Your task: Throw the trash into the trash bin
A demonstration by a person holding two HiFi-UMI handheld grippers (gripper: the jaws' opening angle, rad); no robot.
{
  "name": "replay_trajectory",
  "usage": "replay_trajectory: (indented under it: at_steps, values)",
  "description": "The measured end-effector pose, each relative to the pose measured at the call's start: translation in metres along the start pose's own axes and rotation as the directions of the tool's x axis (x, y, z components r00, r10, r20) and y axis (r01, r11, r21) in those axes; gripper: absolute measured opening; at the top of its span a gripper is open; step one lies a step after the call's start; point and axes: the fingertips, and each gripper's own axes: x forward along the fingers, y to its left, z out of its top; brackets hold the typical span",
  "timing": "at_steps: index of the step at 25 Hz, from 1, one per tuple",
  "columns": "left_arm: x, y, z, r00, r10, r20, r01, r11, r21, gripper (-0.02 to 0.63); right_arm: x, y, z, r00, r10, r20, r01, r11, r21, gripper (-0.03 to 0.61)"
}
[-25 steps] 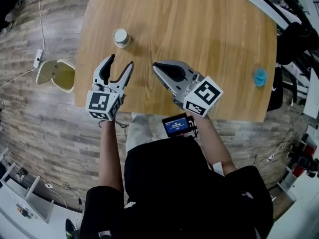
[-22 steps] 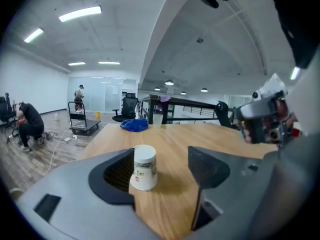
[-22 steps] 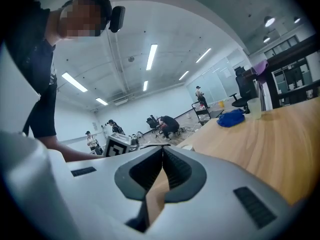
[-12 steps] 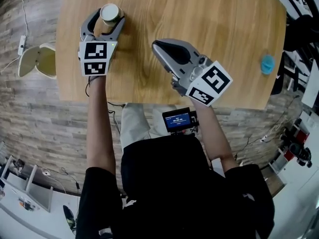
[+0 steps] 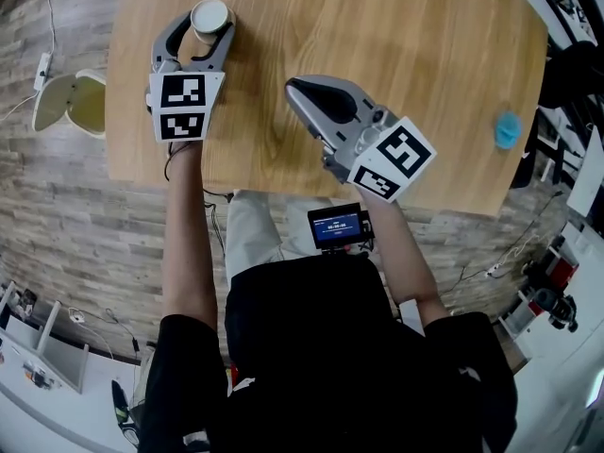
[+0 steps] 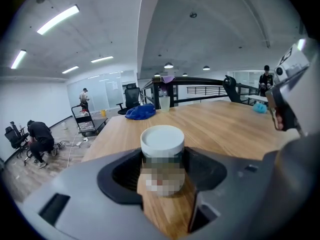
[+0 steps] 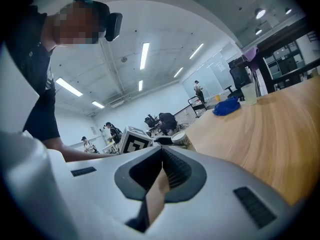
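A paper cup with a white lid stands upright near the far left corner of the wooden table. My left gripper has a finger on each side of it. Its jaws are closing, and in the left gripper view the pads touch both sides of the cup. My right gripper hovers over the table's middle, shut with nothing in it. Its pads meet at the tip in the right gripper view, which also shows the cup far off. The cream trash bin stands open on the floor left of the table.
A small blue object lies near the table's right edge. Farther along the table are a blue cloth and a clear glass. Office chairs, a cart and people fill the room beyond. A power strip and cable lie on the floor.
My left gripper moved forward and down to the cup, and its fingers now straddle it. The right gripper sank a little and stayed shut. The cup has not moved.
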Motion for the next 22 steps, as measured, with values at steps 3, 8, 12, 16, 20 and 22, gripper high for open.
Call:
replay_trajectory:
  at_steps: [3, 8, 12, 16, 20, 22]
  values:
    - [-0.01, 0.003, -0.001, 1.0, 0.025, 0.007, -0.025, 0.999, -0.03, 0.27, 0.002, 0.004, 0.001, 1.0, 0.02, 0.004, -0.02, 1.0, 0.005, -0.002]
    - [-0.059, 0.027, -0.014, 0.989, 0.145, 0.017, -0.142, 0.982, -0.126, 0.27, 0.022, 0.025, -0.004, 0.994, 0.11, -0.023, -0.111, 0.994, -0.007, -0.002]
    - [-0.11, 0.061, -0.042, 0.97, 0.243, 0.004, -0.238, 0.954, -0.183, 0.27, 0.055, 0.063, -0.012, 0.978, 0.199, -0.062, -0.201, 0.979, -0.022, -0.002]
    - [-0.15, 0.098, -0.076, 0.951, 0.31, -0.001, -0.3, 0.919, -0.256, 0.27, 0.095, 0.106, -0.025, 0.96, 0.26, -0.105, -0.266, 0.963, -0.046, -0.002]
    - [-0.173, 0.125, -0.104, 0.949, 0.316, -0.009, -0.306, 0.911, -0.277, 0.27, 0.132, 0.129, -0.037, 0.956, 0.26, -0.137, -0.269, 0.962, -0.052, -0.002]
    - [-0.186, 0.146, -0.122, 0.953, 0.302, -0.017, -0.293, 0.91, -0.292, 0.27, 0.161, 0.143, -0.043, 0.956, 0.257, -0.142, -0.266, 0.963, -0.05, -0.002]
